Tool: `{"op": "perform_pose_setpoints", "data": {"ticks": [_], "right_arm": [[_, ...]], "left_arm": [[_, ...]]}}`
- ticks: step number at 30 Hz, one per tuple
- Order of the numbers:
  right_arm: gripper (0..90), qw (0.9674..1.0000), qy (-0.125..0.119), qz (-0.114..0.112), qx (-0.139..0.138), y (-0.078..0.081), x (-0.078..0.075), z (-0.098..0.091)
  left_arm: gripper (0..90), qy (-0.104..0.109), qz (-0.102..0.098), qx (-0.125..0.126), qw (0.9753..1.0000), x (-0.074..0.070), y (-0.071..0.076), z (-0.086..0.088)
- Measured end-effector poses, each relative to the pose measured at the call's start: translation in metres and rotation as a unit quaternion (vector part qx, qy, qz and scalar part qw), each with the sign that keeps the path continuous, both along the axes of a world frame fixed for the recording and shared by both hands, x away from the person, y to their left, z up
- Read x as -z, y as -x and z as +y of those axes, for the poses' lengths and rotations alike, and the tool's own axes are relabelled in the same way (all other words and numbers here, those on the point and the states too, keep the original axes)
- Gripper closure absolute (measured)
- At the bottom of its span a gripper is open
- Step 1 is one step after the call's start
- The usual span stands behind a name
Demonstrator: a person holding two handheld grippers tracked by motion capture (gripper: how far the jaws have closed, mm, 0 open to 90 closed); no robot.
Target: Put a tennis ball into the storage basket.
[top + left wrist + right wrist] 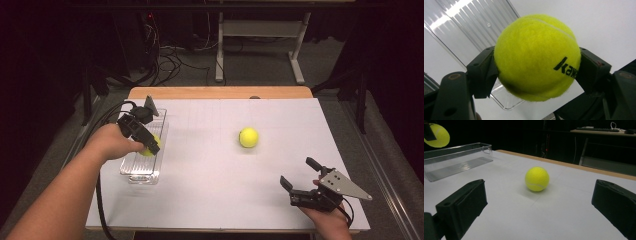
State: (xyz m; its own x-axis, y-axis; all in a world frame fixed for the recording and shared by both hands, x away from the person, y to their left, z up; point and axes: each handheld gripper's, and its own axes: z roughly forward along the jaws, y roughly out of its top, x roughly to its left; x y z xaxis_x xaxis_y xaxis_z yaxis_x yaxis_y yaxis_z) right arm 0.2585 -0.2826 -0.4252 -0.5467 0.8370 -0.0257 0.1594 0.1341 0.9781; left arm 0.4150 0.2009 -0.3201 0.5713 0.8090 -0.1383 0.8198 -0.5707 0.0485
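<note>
Left gripper (150, 145) fingers pinch a tennis ball (537, 57) above the clear tray (131, 172), left of frame; not yet dropped. Second ball (248, 137) waits mid-tabletop (210, 195). Right gripper (300, 172) fingers spread, empty.

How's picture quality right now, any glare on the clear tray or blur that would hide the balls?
High view: soft and dim around the table; the held tennis ball is half hidden by the left gripper. Left gripper view: the ball is sharp; glare streaks the clear tray. Right gripper view: the loose tennis ball is slightly soft, with a faint shadow; the background is dark.
</note>
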Motion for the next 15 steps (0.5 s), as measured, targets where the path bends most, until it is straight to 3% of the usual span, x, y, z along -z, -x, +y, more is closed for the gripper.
{"op": "perform_pose_setpoints", "data": {"ticks": [9, 15], "right_arm": [[0.2, 1.0, 0.002, -0.001, 0.0, 0.0, 0.0, 0.0], [0.2, 1.0, 0.002, 0.0, 0.0, 0.0, 0.001, 0.0]], "left_arm": [[26.8, -0.006, 0.003, -0.016, 0.9999, 0.007, -0.006, 0.009], [26.7, -0.013, -0.012, -0.026, 0.9995, 0.007, -0.012, 0.01]]}}
